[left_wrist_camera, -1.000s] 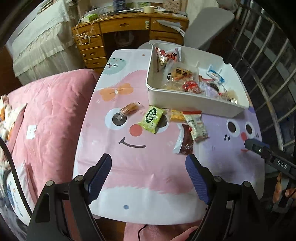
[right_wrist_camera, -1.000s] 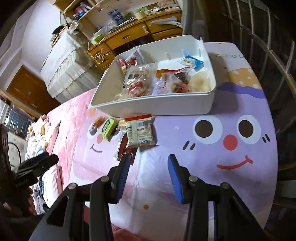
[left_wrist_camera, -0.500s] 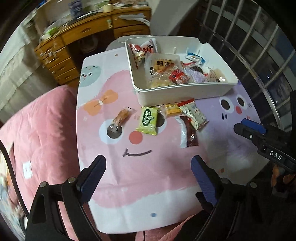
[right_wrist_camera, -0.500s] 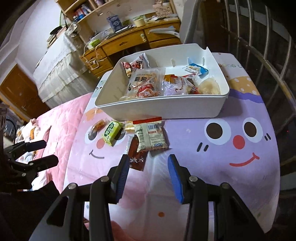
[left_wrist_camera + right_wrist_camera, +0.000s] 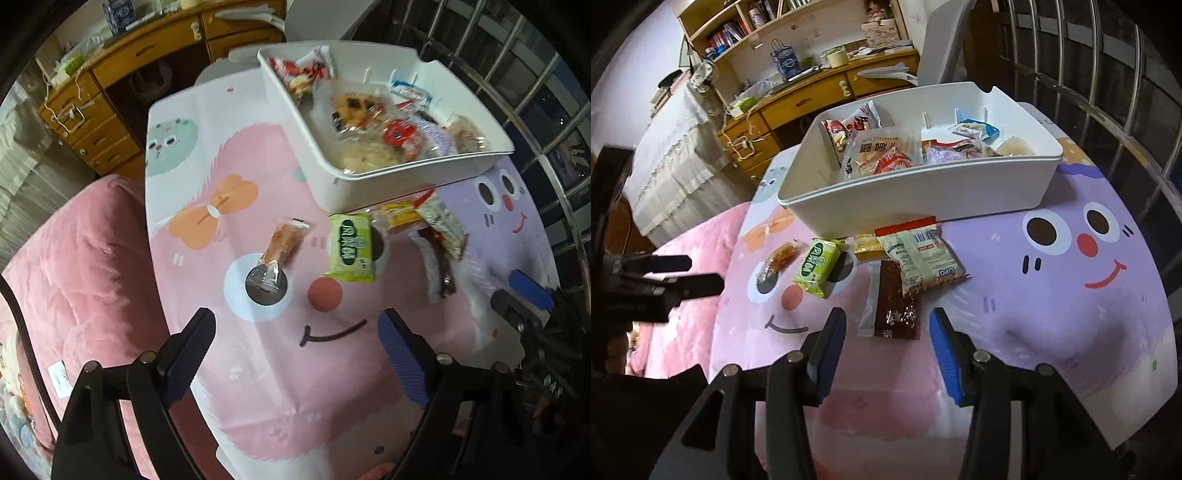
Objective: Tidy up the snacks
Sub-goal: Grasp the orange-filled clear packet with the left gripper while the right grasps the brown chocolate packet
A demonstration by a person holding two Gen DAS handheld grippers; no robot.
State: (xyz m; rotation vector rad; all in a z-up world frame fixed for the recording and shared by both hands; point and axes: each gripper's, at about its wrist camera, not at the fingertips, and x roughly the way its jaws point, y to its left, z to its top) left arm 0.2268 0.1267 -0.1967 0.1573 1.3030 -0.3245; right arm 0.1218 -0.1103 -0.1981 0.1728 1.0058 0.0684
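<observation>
Left wrist view, gripper: the left gripper [image 5: 295,354] hangs over the worktop [image 5: 258,387] with nothing between its jaws, which are wide and narrowing a little.
Left wrist view, nearest snack: the clear-wrapped orange snack [image 5: 279,249] lies just ahead, between the jaw lines, its long axis slanting away to the right; the green packet [image 5: 350,248] sits beside it to the right, lengthwise away from the gripper.
Left wrist view, container: the white bin [image 5: 369,184] stands past the loose snacks, already holding a heap of mixed packets.
Right wrist view, gripper: the right gripper [image 5: 886,343] is parted, empty, jaws slowly widening.
Right wrist view, nearest snack: the dark brown packet [image 5: 897,306] lies directly ahead, long axis pointing away, its near end about level with the fingertips; the pale barcode packet [image 5: 919,254] overlaps its far end.
Judgement: each hand has its own nearest target.
</observation>
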